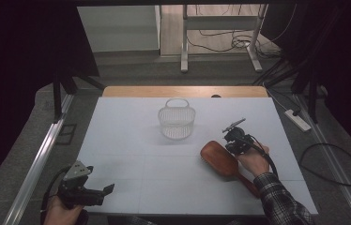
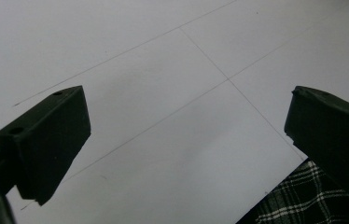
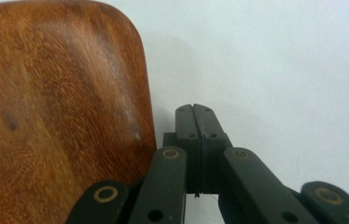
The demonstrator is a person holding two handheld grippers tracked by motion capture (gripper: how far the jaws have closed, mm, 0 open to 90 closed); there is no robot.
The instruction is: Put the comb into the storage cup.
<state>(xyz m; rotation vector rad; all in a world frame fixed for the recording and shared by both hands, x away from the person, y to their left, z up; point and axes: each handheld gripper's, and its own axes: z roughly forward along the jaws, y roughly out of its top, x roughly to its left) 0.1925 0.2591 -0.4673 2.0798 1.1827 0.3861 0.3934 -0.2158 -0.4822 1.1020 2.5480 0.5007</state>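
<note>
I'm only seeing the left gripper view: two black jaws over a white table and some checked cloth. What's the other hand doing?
Observer: The right hand-held gripper is right beside a wooden hairbrush. Its jaws are shut together with nothing between them.
Operator: Is anything else on the table?
Observer: Yes, a white basket stands at the far middle of the table.
Operator: What's inside it?
Observer: Nothing that I can see from the high view; it looks empty.
</note>
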